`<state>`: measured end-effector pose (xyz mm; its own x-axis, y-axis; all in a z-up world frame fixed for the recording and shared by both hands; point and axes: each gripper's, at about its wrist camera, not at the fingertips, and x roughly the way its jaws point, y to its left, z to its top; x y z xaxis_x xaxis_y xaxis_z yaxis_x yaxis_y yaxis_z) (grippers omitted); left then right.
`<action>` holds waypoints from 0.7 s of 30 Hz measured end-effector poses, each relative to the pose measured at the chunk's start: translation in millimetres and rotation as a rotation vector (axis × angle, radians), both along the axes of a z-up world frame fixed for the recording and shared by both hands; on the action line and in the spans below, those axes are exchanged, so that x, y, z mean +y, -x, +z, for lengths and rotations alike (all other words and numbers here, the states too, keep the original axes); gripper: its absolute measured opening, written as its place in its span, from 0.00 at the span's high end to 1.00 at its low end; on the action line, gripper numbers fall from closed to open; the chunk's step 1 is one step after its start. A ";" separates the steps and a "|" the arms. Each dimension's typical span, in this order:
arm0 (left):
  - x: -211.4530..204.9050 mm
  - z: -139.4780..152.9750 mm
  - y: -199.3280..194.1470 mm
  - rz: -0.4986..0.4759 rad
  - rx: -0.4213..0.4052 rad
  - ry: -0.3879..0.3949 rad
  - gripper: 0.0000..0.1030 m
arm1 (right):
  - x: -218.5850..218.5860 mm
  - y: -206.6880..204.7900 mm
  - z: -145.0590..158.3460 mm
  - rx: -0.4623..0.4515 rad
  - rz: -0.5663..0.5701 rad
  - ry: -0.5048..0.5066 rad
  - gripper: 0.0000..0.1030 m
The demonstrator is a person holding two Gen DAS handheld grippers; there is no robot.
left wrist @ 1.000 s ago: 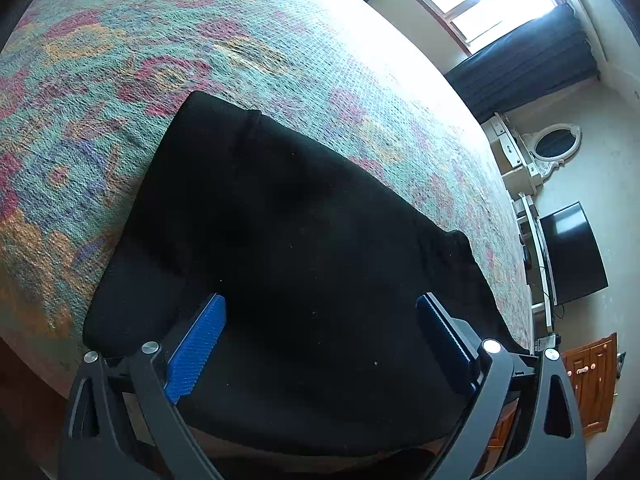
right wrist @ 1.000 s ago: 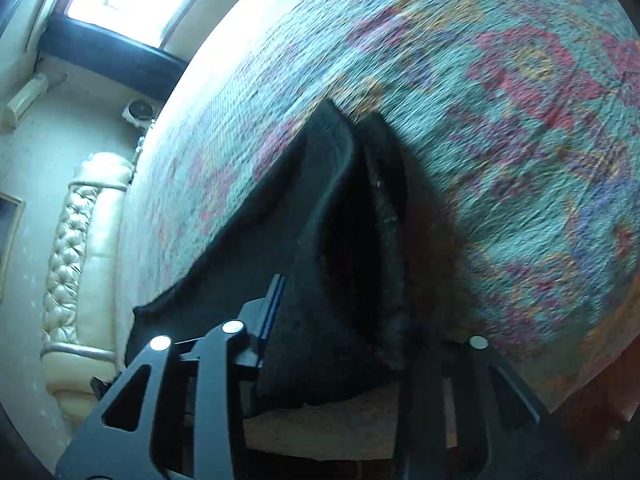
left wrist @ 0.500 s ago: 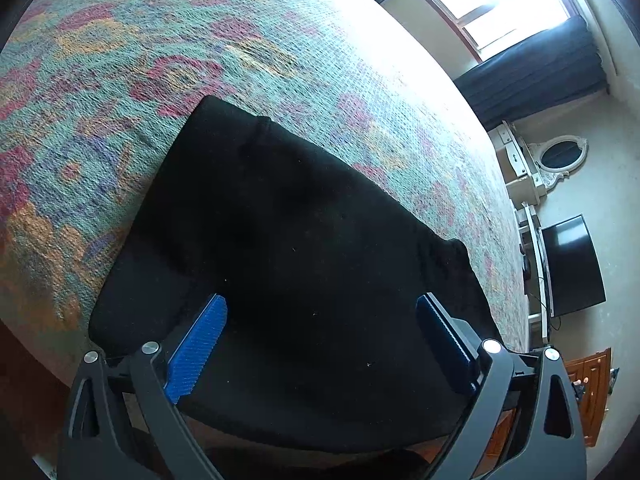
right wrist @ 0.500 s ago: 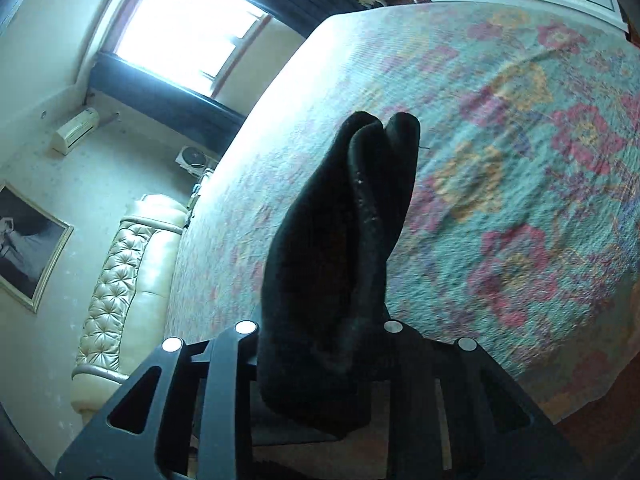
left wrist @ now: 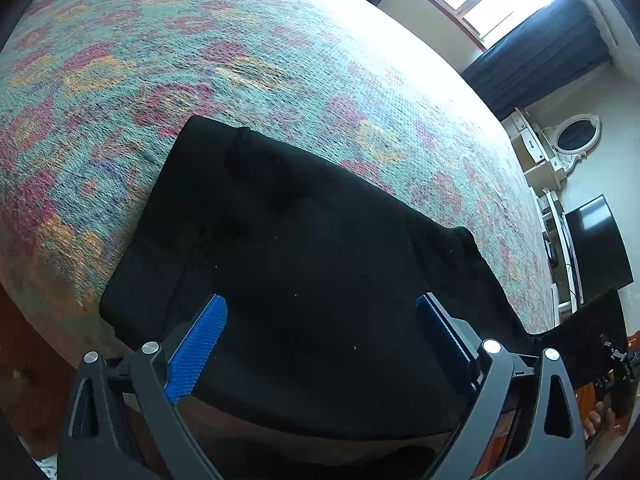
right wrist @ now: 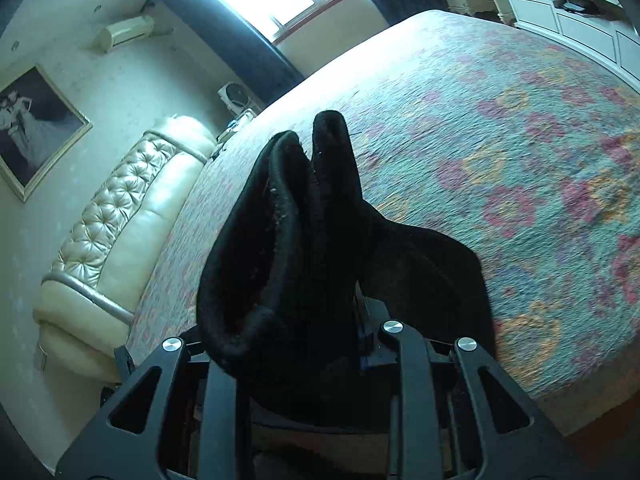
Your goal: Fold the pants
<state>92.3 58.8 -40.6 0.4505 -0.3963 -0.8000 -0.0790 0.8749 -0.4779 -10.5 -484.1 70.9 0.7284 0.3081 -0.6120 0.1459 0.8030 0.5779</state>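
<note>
Now right tongs (right wrist: 304, 320) clamp bunched black pants (right wrist: 288, 216).

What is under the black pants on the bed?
The pants lie on the flowered bedspread, which shows all around them. Their lifted end is bunched in the right gripper. Whatever lies directly beneath the cloth is covered.

I am looking at a bed (left wrist: 280, 60) wearing a woven floral spread in teal, pink and orange. Black pants (left wrist: 304, 248) are lying on it by the near edge, one end lifting clear of the spread.
</note>
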 end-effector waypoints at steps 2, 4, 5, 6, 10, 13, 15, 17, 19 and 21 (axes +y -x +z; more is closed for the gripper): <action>8.2 -0.6 -0.1 0.017 -0.002 0.008 0.08 | 31.8 -11.8 -3.6 0.017 0.033 0.040 0.76; 10.8 -1.0 -1.0 0.035 0.002 0.000 0.08 | 62.9 -21.7 -10.8 0.035 0.061 0.092 0.76; 14.3 -3.0 -1.3 0.041 0.006 -0.009 0.08 | 76.5 -26.7 -17.2 0.049 0.070 0.122 0.76; 18.0 -5.1 -2.1 0.044 0.010 -0.022 0.08 | 90.6 -31.6 -24.8 0.064 0.079 0.151 0.76; 25.5 -7.1 -3.9 0.041 -0.016 -0.108 0.08 | 131.9 -45.2 -59.3 0.117 0.109 0.212 0.76; 27.5 -8.6 -5.3 0.047 -0.012 -0.112 0.08 | 154.7 -49.8 -82.9 0.153 0.124 0.220 0.76; 25.3 -7.4 -5.3 0.048 -0.012 -0.097 0.08 | 169.4 -51.1 -94.8 0.171 0.136 0.252 0.76; 19.9 -6.7 -5.9 0.027 -0.016 -0.102 0.08 | 181.4 -51.1 -102.1 0.181 0.150 0.289 0.75; 13.3 -6.3 -8.1 0.007 -0.016 -0.117 0.08 | 190.8 -49.6 -107.9 0.189 0.161 0.310 0.74; 9.7 -7.0 -8.5 -0.006 -0.015 -0.125 0.08 | 198.2 -48.7 -111.0 0.194 0.168 0.333 0.73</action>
<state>100.8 68.5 -47.6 0.4608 -0.2963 -0.8366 -0.0672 0.9283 -0.3658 38.2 -285.9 -40.1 0.5463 0.1748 -0.8191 0.0780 0.9631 0.2575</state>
